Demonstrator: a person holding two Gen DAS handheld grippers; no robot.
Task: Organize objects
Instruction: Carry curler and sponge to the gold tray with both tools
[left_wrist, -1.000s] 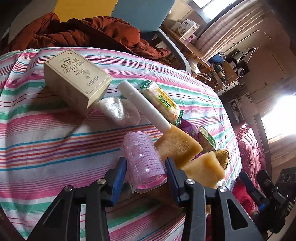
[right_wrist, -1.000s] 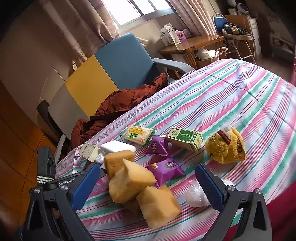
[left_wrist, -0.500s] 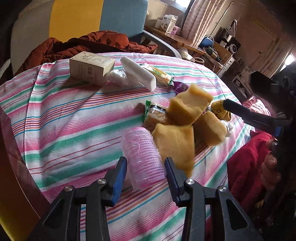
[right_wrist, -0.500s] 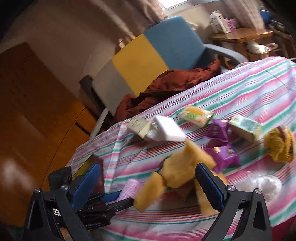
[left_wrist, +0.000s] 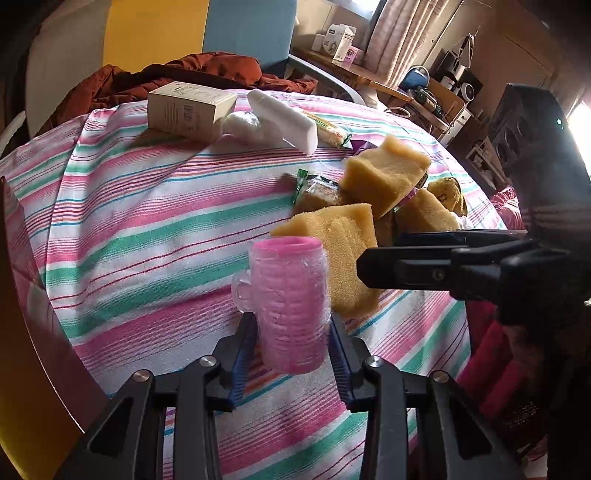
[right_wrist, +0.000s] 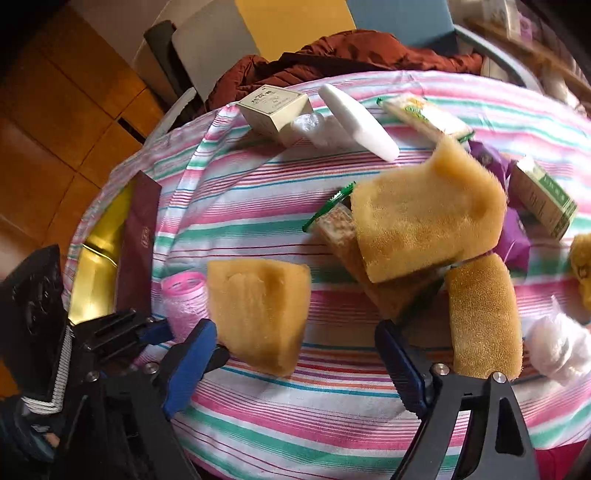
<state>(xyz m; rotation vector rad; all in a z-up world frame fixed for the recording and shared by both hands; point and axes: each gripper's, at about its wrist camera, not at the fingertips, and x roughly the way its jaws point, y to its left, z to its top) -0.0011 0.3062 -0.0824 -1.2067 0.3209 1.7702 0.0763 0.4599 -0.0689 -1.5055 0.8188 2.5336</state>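
Now, left gripper (left_wrist: 291, 354): squeezing the pink roller (left_wrist: 290, 302).
Right gripper (right_wrist: 295, 354): closing, wide, holding nothing.
Risk: bumping sponge (right_wrist: 258, 314), knocking it away.

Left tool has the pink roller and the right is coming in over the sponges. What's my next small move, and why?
Probably ease the right tool down and close on the nearest sponge. Its jaws have just been closing, but the pads do not yet press on that sponge, which lies apart from the stacked ones. Keep the left tool clamped on the pink roller.
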